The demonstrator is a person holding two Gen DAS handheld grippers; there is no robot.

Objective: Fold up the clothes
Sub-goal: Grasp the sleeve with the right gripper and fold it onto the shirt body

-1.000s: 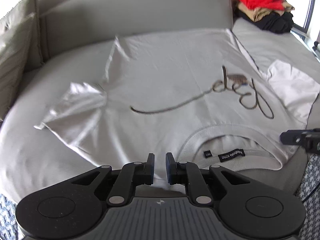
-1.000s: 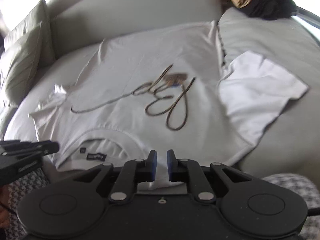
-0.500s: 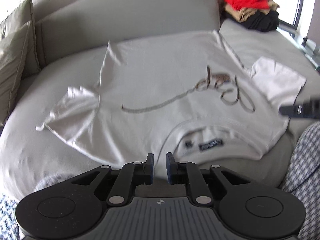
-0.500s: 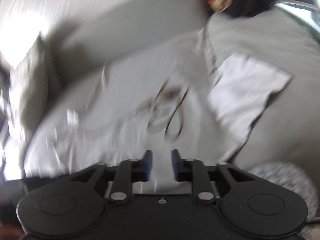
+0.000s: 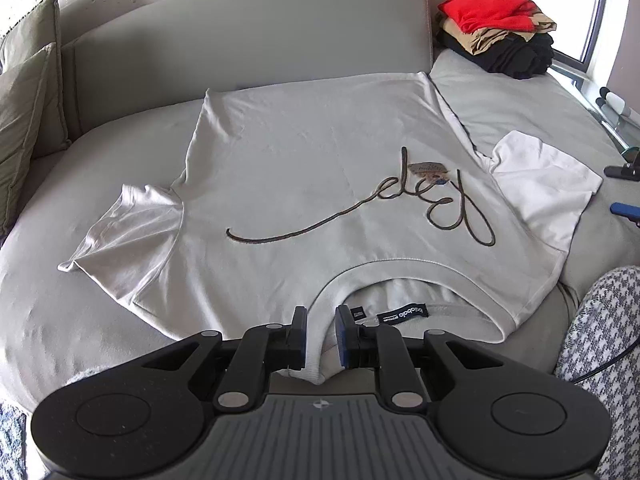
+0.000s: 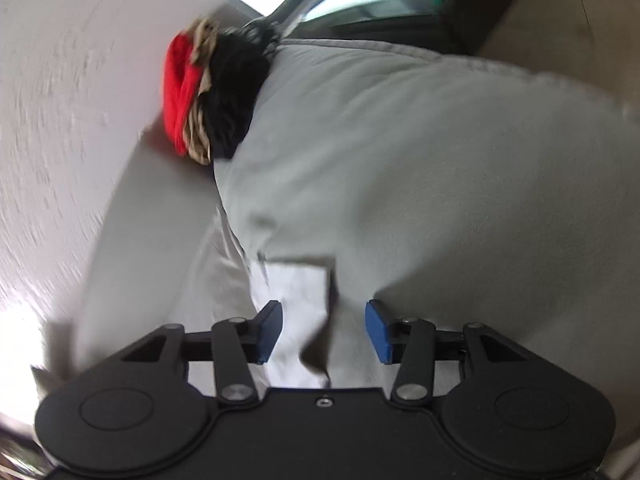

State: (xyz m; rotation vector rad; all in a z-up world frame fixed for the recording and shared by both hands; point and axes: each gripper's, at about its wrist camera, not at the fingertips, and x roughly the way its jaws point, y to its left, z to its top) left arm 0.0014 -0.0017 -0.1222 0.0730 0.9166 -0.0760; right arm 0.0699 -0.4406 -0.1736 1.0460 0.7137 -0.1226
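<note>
A white T-shirt [image 5: 312, 184] with brown looping script lies flat on the grey sofa [image 5: 248, 40], collar toward me. My left gripper [image 5: 320, 332] hovers over the collar's near edge. Its jaws stand a narrow gap apart and are opening, with cloth showing through the gap but not pinched. My right gripper [image 6: 324, 328] hangs over the shirt's right sleeve [image 6: 296, 292]. Its jaws are spreading, and the sleeve lies under and between them, untouched by the pads. In the left wrist view the right gripper [image 5: 624, 190] pokes in at the right edge beside that sleeve [image 5: 544, 188].
A stack of folded clothes [image 5: 500, 28], red over tan over black, sits at the sofa's back right and shows blurred as the stack [image 6: 208, 92] in the right wrist view. Green cushions [image 5: 24, 100] lean at the left. Houndstooth cloth [image 5: 600, 340] is at the lower right.
My right gripper swung right off the collar area, rolled, and opened over the right sleeve. My left gripper drew slightly up and back, and its gap grew a little.
</note>
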